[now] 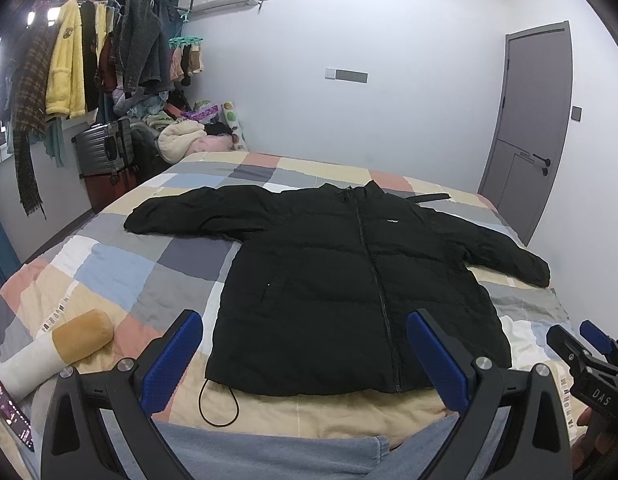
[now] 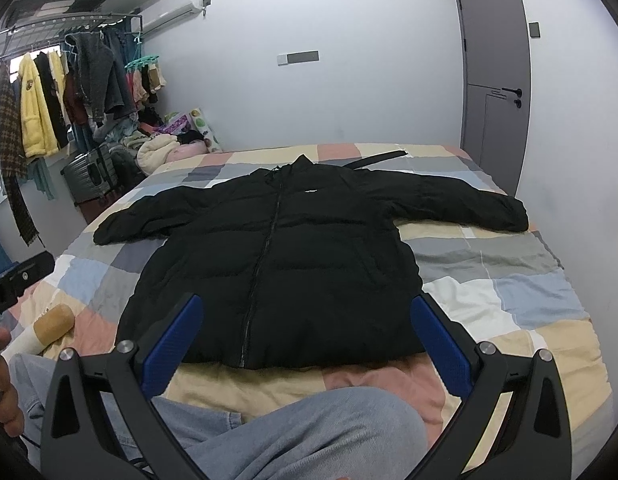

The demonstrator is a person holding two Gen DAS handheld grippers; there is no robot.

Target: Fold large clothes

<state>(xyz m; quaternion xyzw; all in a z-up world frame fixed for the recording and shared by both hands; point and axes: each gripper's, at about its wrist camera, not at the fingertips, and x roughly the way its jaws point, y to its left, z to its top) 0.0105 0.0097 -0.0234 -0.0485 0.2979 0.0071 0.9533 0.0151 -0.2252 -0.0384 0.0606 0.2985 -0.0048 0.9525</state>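
Note:
A black puffer jacket (image 1: 333, 272) lies flat, zipped, front up, on the checked bedspread (image 1: 121, 264), both sleeves spread outward; it also shows in the right wrist view (image 2: 285, 264). My left gripper (image 1: 305, 320) is open and empty, held above the jacket's hem. My right gripper (image 2: 305, 304) is open and empty, also above the hem; it shows at the right edge of the left wrist view (image 1: 589, 344). A black drawcord loop (image 1: 219, 404) hangs from the hem's left corner.
A tan and white bolster (image 1: 61, 348) and a phone (image 1: 11, 412) lie at the bed's left front. The person's jeans-clad legs (image 2: 293, 432) are under the grippers. A clothes rack (image 1: 89, 52), a suitcase (image 1: 103, 146) and piled laundry stand left; a grey door (image 1: 529, 120) is right.

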